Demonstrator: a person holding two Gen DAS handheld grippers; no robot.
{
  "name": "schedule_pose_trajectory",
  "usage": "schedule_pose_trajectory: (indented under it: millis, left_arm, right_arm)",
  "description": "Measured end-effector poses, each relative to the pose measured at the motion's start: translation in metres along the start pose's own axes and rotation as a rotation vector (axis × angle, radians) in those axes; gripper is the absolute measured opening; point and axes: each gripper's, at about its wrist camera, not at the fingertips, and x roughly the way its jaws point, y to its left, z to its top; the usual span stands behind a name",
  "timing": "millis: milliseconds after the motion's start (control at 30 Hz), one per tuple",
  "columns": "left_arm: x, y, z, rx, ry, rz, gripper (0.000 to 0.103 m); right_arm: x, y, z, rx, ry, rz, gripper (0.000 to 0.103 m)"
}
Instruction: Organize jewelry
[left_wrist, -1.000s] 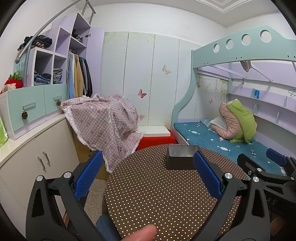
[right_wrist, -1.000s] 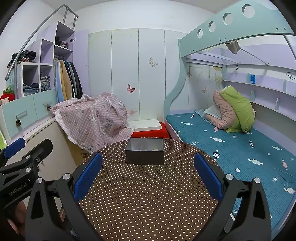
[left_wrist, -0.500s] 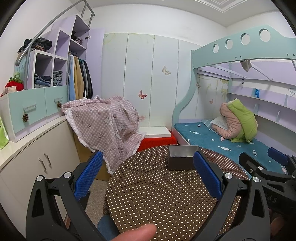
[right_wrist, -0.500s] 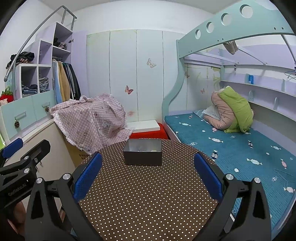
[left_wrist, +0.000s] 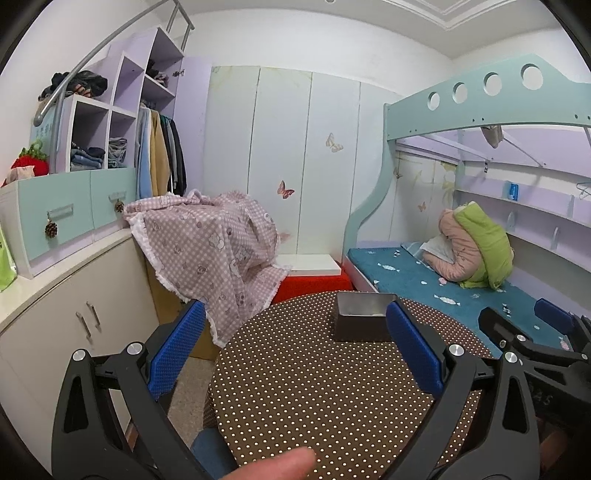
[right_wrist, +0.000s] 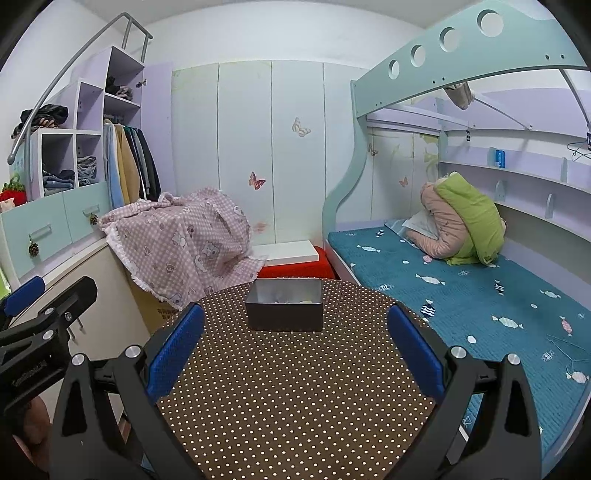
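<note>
A dark metal box (right_wrist: 284, 309) stands at the far side of a round table with a brown dotted cloth (right_wrist: 295, 387). Small pale items lie inside it, too small to tell apart. The box also shows in the left wrist view (left_wrist: 364, 322), on the table (left_wrist: 314, 387). My left gripper (left_wrist: 295, 350) is open and empty, held above the table's near left part. My right gripper (right_wrist: 295, 347) is open and empty, above the near edge, facing the box. Each gripper appears at the edge of the other's view.
A bunk bed with a teal mattress (right_wrist: 461, 295) runs along the right. A pink checked cloth (right_wrist: 181, 247) covers a box at the left behind the table. White cabinets and drawers (left_wrist: 66, 314) line the left wall. A red stool with a white board (right_wrist: 291, 262) stands behind the table.
Both cameras have drawn back and risen a little, so the box looks slightly smaller and farther. Both grippers stay open.
</note>
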Motion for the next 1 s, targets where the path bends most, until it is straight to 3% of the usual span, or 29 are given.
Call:
schedule_pose_trajectory:
  millis: [1000]
  left_arm:
    - [0.0006,-0.0085,-0.0001,0.001,0.008,-0.007,0.098]
  right_arm:
    - [-0.0026,-0.0009,0.0016,-0.001,0.0,-0.001,0.096]
